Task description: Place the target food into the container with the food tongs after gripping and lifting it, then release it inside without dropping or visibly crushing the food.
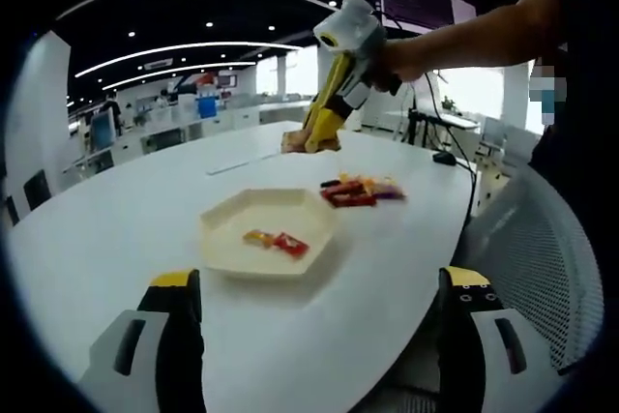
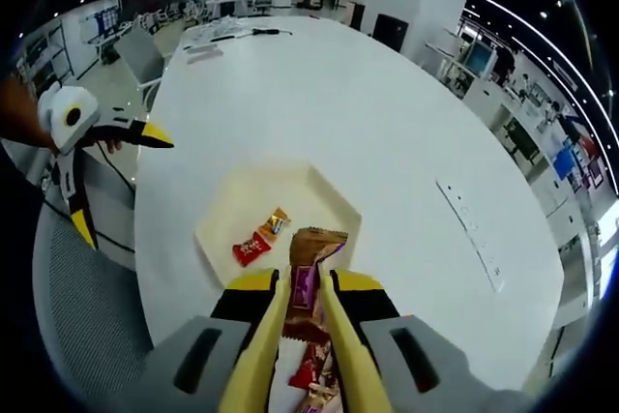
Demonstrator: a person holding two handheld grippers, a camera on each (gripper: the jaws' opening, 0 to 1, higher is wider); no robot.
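Snack packet (image 2: 311, 256) (brown wrapper, purple below) is pinched in the yellow tongs (image 2: 302, 355) squeezed by the right gripper (image 2: 302, 311), above the near edge of the cream tray (image 2: 218, 224) holding two small packets (image 2: 259, 239). Left gripper (image 1: 319, 336) hangs released, jaws wide, over the white table (image 1: 116, 210).

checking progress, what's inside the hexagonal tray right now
Two wrapped snacks, an orange one and a red one, lie in the tray. The held brown snack covers part of its floor.

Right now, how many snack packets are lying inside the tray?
2: an orange packet and a red packet, side by side on the tray floor. A brown packet, clamped in the right tool, hangs above the tray.
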